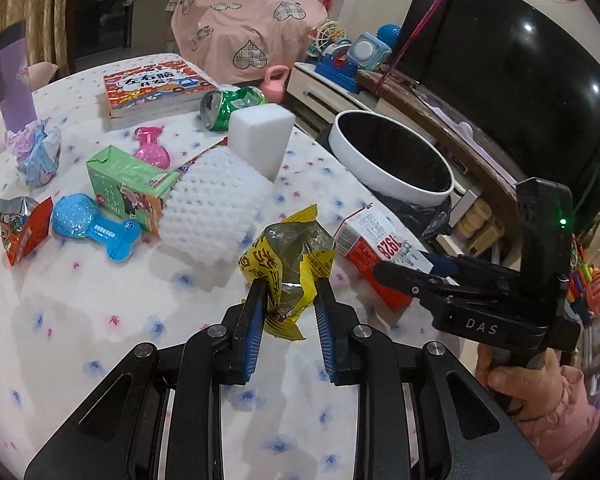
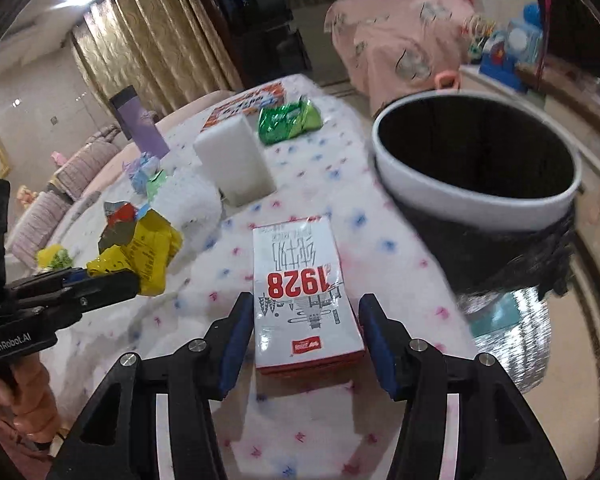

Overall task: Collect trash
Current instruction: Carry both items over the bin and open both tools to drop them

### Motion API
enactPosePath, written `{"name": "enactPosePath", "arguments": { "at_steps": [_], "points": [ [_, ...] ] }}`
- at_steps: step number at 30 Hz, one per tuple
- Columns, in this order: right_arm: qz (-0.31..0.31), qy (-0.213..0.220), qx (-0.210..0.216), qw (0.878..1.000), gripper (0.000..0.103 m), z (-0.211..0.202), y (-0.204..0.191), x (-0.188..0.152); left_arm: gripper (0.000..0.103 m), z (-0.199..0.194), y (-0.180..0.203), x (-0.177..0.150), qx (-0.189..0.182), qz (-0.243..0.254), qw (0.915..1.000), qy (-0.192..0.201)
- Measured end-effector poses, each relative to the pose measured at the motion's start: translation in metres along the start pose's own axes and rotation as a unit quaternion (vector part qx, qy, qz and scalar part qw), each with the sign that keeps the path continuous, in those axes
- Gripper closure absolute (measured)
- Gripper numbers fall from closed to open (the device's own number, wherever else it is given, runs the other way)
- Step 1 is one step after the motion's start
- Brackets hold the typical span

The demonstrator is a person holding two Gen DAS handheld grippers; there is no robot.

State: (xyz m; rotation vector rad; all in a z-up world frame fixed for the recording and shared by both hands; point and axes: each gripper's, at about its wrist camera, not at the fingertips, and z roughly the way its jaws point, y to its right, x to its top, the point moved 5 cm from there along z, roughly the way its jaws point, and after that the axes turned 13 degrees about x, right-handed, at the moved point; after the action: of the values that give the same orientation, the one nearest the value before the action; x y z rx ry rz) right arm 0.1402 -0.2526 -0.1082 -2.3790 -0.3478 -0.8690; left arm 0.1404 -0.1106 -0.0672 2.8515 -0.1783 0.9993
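Observation:
My left gripper has its jaws around a crumpled yellow snack wrapper on the table; the left pad touches it, a small gap shows at the right pad. The wrapper also shows in the right wrist view. My right gripper is open, its fingers on either side of a red-and-white "1928" milk carton lying flat; the carton also shows in the left wrist view. A white trash bin with a black liner stands just past the table's right edge, also in the left wrist view.
On the flowered tablecloth lie a white foam net, a white block, a green carton, a crushed green can, a blue toy, a pink toy, a book and crumpled paper. A TV stands at the right.

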Motion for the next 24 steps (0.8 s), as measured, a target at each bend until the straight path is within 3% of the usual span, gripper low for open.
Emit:
{"name": "enactPosePath", "arguments": {
  "at_steps": [6, 12, 24],
  "points": [
    [-0.009, -0.006, -0.006, 1.0, 0.048, 0.006, 0.0, 0.002, 0.08, 0.006, 0.003, 0.002, 0.003, 0.002, 1.0, -0.007],
    [-0.006, 0.028, -0.021, 0.999, 0.049, -0.016, 0.007, 0.016, 0.08, 0.012, 0.019, 0.013, -0.006, 0.009, 0.9999, -0.009],
    [0.03, 0.082, -0.052, 0.995, 0.049, -0.062, 0.059, 0.063, 0.08, 0.027, 0.077, 0.071, -0.026, 0.04, 0.9988, 0.012]
  ]
}}
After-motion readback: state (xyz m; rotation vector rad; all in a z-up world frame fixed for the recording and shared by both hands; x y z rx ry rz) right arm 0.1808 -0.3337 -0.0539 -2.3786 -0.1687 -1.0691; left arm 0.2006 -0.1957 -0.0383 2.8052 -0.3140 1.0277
